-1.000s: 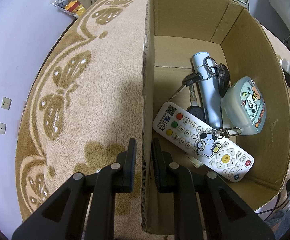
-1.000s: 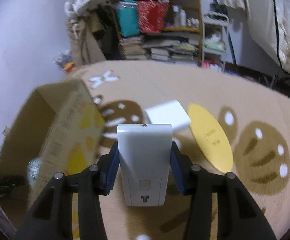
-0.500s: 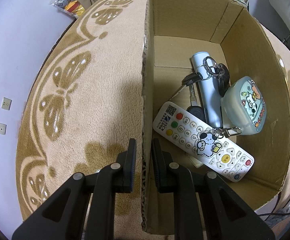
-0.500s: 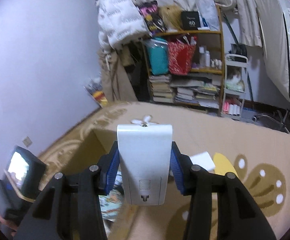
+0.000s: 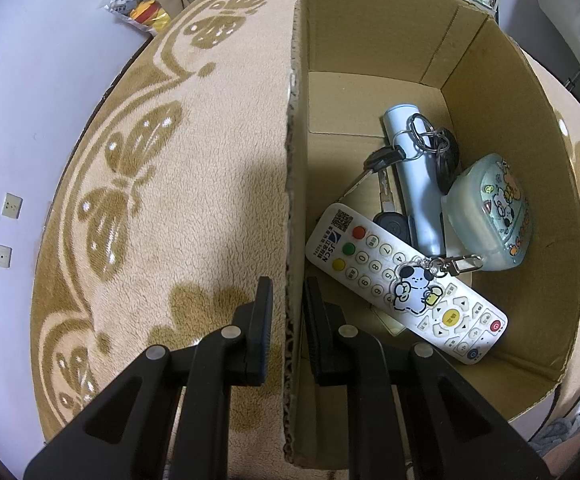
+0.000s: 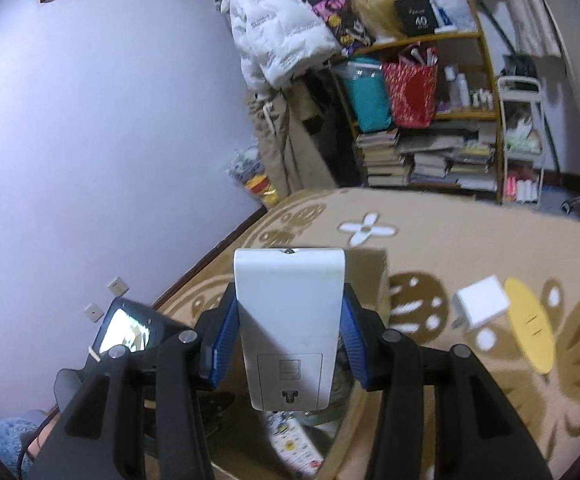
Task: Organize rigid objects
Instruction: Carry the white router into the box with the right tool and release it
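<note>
An open cardboard box sits on the beige patterned rug. My left gripper is shut on the box's left wall. Inside lie a white remote with a cartoon keychain, a pale blue tube, keys and a translucent stickered case. In the right wrist view my right gripper is shut on a white remote, battery cover facing me, held above the box. A white charger cube and a yellow oval object lie on the rug to the right.
A wall runs close on the left with sockets low down. A shelf of books and bags and a hanging white jacket stand at the back. The left gripper's body with a lit screen shows lower left.
My right gripper has lifted the white remote off the rug and carried it leftward over the box. The left gripper has kept its hold on the box wall.
</note>
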Motion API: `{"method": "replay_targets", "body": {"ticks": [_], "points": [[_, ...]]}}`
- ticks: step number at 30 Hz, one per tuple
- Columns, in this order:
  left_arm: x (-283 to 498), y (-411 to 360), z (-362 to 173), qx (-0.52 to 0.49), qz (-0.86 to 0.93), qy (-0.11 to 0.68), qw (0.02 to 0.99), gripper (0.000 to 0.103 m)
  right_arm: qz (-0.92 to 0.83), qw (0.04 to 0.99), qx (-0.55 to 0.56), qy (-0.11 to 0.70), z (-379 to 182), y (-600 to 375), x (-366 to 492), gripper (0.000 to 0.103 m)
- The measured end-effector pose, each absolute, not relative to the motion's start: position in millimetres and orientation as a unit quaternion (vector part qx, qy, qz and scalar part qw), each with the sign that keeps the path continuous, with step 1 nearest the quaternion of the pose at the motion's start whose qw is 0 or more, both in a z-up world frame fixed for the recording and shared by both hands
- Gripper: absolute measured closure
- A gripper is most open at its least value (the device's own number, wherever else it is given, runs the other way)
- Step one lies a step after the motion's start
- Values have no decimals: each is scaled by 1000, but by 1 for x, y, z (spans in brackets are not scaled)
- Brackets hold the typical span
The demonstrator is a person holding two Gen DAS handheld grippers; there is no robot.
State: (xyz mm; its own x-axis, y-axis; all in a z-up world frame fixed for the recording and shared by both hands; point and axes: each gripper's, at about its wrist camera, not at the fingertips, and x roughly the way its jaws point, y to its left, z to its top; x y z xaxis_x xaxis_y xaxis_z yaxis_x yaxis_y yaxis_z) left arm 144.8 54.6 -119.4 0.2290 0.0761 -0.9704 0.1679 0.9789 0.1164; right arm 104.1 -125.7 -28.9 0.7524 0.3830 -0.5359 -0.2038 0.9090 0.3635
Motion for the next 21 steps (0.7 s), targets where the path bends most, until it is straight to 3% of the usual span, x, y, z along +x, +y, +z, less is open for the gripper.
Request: {"method": "replay_targets", "body": {"ticks": [21], "points": [[146,55,-119,96,-31,621,778,87,141,894,134,403,-83,-109,120,49]]}}
